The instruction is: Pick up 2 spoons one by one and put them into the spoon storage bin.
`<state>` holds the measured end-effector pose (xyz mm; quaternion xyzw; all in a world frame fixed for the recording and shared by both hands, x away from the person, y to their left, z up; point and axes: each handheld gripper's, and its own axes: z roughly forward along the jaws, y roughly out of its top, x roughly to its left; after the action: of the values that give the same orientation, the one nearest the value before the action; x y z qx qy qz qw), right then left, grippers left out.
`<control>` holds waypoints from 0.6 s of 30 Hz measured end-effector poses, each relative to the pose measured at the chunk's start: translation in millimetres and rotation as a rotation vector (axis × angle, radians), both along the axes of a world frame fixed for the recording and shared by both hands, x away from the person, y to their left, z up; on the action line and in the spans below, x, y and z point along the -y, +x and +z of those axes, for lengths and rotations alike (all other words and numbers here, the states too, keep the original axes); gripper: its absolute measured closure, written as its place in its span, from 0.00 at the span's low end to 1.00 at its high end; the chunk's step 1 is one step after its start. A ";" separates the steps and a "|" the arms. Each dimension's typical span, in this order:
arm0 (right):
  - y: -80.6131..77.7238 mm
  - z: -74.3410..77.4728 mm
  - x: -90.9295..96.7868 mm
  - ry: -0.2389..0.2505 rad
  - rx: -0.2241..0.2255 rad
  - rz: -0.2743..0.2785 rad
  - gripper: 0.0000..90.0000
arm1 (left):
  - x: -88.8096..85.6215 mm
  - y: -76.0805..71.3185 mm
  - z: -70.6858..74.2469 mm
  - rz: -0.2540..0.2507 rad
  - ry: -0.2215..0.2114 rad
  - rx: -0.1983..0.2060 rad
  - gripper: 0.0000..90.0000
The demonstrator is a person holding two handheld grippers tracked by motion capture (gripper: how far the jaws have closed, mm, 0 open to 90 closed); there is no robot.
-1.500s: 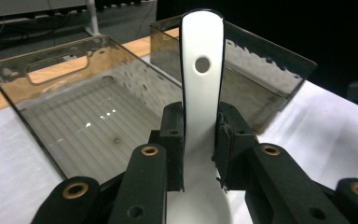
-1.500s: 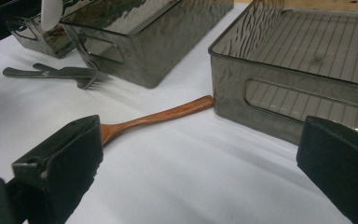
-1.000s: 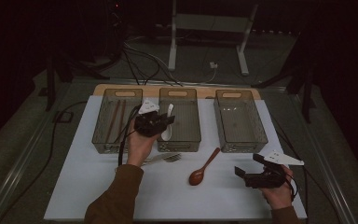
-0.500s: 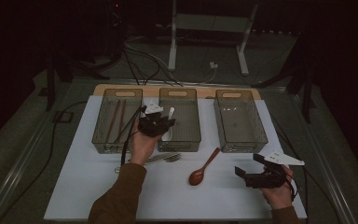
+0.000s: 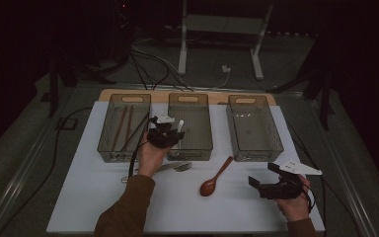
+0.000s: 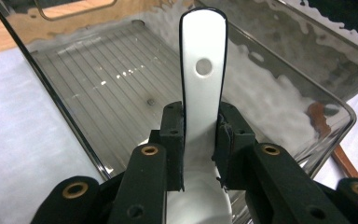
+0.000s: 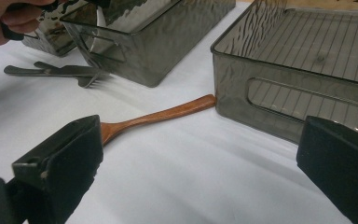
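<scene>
My left gripper [image 5: 167, 132] hangs over the near end of the middle clear bin [image 5: 208, 148], shut on a white spoon [image 5: 179, 126]. In the left gripper view the white spoon [image 6: 203, 88] stands upright between the pads, its handle with a round hole pointing into the bin [image 6: 279, 93], while its bowl is hidden behind the jaws. My left gripper [image 6: 200, 144] pinches it low on the handle. A brown wooden spoon [image 5: 215, 177] lies on the white mat. My right gripper [image 5: 264, 177] rests open to its right. From the right gripper [image 7: 200, 186], the wooden spoon [image 7: 158, 116] lies ahead.
A metal fork and knife [image 5: 170, 168] lie just in front of the middle bin. The left bin [image 5: 103, 143] holds dark chopsticks [image 5: 121, 126]. The right bin [image 5: 276, 148] stands next to the wooden spoon's handle. A wooden board edges the bins behind.
My left gripper has sunk a little toward the middle bin with the white spoon still in it. The right gripper has stayed put.
</scene>
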<state>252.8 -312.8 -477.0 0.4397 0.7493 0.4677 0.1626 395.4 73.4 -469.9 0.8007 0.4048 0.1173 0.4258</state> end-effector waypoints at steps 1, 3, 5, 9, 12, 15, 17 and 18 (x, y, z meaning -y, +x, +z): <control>0.0 0.0 -0.2 -0.001 0.000 0.000 0.00 | 0.3 -0.1 -0.6 -0.002 0.004 -0.003 0.84; 0.0 0.0 -0.2 0.000 0.000 0.000 0.00 | 1.2 -0.2 -2.2 -0.002 0.007 -0.009 0.84; 0.0 -0.1 -0.1 -0.003 0.000 0.000 0.00 | 1.9 -0.1 -4.1 -0.002 0.010 -0.014 0.84; 0.0 0.0 0.1 -0.002 0.000 0.000 0.00 | 2.3 -0.1 -7.6 -0.005 0.012 -0.024 0.84; 0.0 -0.1 0.0 -0.003 0.000 0.000 0.00 | 2.0 0.4 -8.6 -0.002 0.010 -0.029 0.84; 0.0 -0.1 0.0 -0.003 0.000 0.000 0.00 | 1.8 0.8 -8.6 -0.001 0.006 -0.034 0.84; 0.0 -0.1 0.1 -0.002 -0.001 0.000 0.00 | 1.7 0.6 -8.3 -0.003 0.008 -0.033 0.84; 0.0 -0.2 0.1 -0.002 -0.001 -0.001 0.00 | 1.4 0.6 -8.3 -0.002 0.008 -0.032 0.83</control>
<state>252.8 -312.8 -477.1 0.4400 0.7497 0.4666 0.1631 396.0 72.1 -478.2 0.8046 0.4101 0.1057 0.4163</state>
